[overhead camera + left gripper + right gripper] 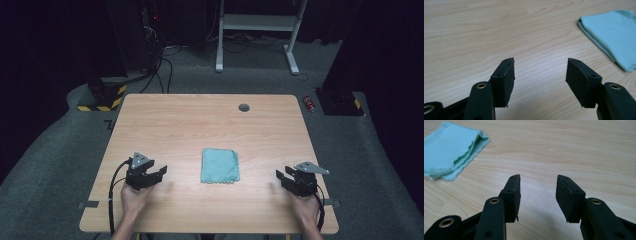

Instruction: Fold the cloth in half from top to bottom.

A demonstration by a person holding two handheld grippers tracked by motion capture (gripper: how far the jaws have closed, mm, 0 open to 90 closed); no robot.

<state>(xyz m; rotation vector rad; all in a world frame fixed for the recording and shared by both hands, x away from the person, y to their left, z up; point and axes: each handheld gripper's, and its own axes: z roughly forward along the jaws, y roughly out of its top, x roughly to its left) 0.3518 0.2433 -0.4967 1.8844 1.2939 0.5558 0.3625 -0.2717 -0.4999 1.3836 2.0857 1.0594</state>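
Cloth (220, 165), folded, soft and light, was judged best pinched at a corner; left gripper (161, 172) and right gripper (281, 176) flanked it, fingers apart, empty.

Floor: grey carpet (60, 150) | pale wooden table (200, 120) centre | white metal frame (257, 22) behind table | surroundings dark, table lit

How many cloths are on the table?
1. The folded green cloth lies near the middle of the table, between the left gripper and the right gripper, touching neither. Nothing seems to hide another.
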